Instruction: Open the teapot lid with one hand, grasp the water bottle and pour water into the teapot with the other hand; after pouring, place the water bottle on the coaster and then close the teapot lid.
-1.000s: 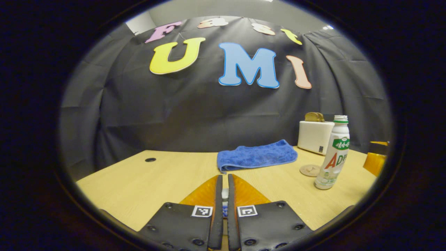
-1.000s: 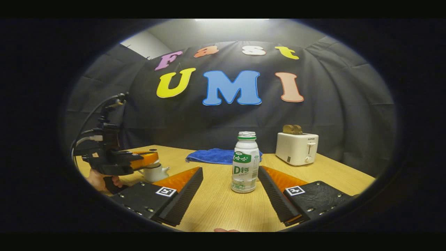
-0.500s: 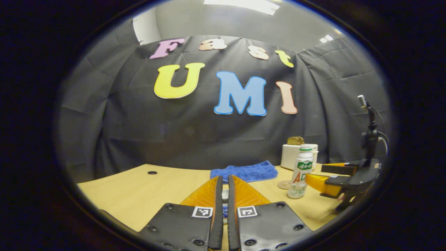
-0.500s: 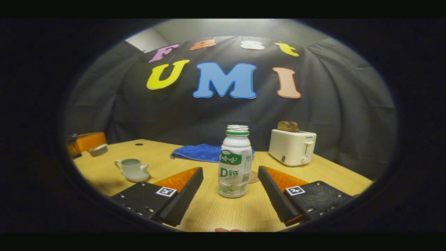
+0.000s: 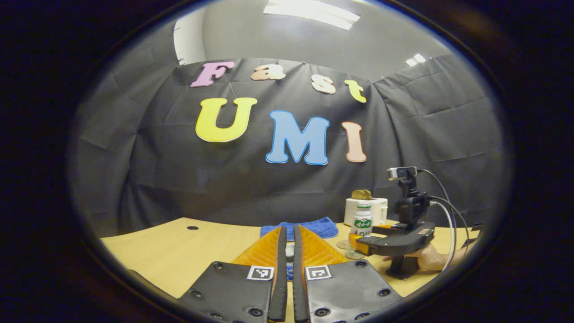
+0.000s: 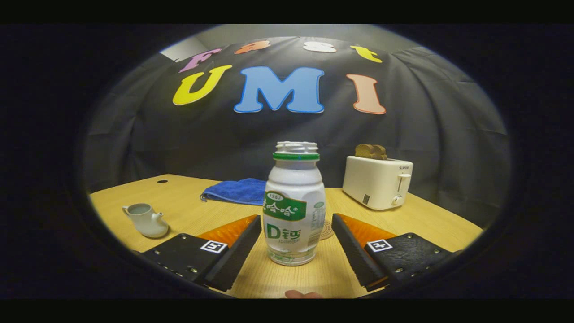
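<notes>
Between our right gripper's (image 6: 296, 249) spread fingers stands the water bottle (image 6: 293, 211), upright on the table (image 6: 426, 229), uncapped, touching neither finger. Step in hand, as we judge it: closing on the bottle. We want both fingers square on the label band, mid-body, not the narrow neck. Squeeze gently, since the plastic probably flexes and the mouth is open, so a tilt spills. Then lift straight up before swinging over.

Just behind the bottle lies the coaster (image 6: 326, 229), mostly covered by it. Left of the bottle, well apart, sits the teapot (image 6: 144, 220) with no lid on it. Behind the bottle is a blue cloth (image 6: 235, 190); to its right, a toaster (image 6: 377, 181).

Our left gripper (image 5: 287, 251) is lifted clear with its fingers pinched nearly together. A small pale thing shows in the slit, probably the lid, but we can't tell for sure. The bottle's water level is hard to read through the label. The left gripper view shows the bottle (image 5: 361, 220) far off, partly covered by the right gripper.
</notes>
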A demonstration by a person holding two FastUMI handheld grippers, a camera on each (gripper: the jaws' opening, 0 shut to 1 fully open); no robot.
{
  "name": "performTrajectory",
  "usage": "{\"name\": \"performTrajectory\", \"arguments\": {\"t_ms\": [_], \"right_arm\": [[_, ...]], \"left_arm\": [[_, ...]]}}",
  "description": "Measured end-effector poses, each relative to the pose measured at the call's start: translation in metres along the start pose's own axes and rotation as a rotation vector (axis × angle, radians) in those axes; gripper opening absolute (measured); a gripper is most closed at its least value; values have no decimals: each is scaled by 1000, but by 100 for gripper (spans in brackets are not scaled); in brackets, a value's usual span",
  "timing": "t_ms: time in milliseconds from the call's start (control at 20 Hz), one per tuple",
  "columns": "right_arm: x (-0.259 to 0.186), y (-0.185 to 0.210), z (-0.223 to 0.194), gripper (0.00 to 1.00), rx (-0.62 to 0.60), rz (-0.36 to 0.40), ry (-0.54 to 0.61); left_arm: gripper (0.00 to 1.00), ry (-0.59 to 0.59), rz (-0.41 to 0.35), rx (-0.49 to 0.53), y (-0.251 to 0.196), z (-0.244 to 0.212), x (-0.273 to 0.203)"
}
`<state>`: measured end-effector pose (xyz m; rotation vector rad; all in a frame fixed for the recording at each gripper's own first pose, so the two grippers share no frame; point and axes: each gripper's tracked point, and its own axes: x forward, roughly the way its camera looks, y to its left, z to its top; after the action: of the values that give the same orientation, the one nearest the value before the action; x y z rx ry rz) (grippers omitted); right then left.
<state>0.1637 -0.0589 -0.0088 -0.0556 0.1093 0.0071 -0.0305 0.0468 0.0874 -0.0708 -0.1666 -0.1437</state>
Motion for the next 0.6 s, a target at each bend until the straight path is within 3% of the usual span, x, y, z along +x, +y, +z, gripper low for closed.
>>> {"name": "performTrajectory", "arguments": {"t_ms": [50,250,400,450,500,600], "right_arm": [[3,1,0,98,2,9,3],[15,-1,5,98,6,-18,-18],[22,-4,9,98,-3,-48,-33],[24,-5,10,97,3,-55,-39],[20,-9,12,75,17,-73,-41],[23,-10,10,75,2,-77,-39]], "left_arm": [[12,0,-13,7,-3,-1,-8],[15,41,5,58,-3,-26,-37],[16,64,-2,43,-6,-41,-46],[12,66,1,29,-4,-42,-47],[12,72,-6,19,-5,-45,-48],[12,67,10,24,4,-43,-52]]}}
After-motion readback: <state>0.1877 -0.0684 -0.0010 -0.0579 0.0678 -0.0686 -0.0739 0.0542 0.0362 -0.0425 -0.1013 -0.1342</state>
